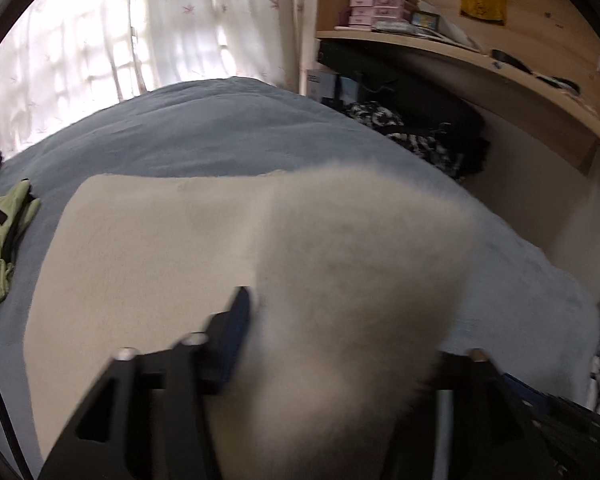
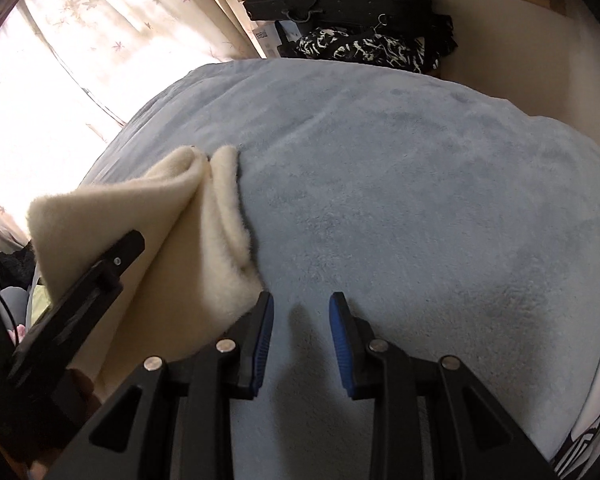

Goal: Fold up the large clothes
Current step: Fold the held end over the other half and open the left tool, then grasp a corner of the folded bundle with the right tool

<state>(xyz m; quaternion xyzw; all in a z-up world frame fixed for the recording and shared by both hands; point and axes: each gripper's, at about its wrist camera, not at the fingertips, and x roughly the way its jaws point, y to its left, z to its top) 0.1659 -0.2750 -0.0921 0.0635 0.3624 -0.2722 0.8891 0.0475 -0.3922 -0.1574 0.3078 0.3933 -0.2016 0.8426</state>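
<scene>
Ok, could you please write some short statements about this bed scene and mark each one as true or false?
1. The cream cloth lies on a blue-grey blanket. True.
2. The right gripper is clamped on the cream cloth. False: its jaws stand apart, with only the blanket showing between them and the cloth just to their left.
3. A light green garment lies on the bed, at the left edge of the left wrist view. True.
4. The curtain is dark and blocks the daylight. False: it is white with a faint leaf pattern, and light shines through it.
5. Small pink boxes stand on the wooden shelf. True.
</scene>
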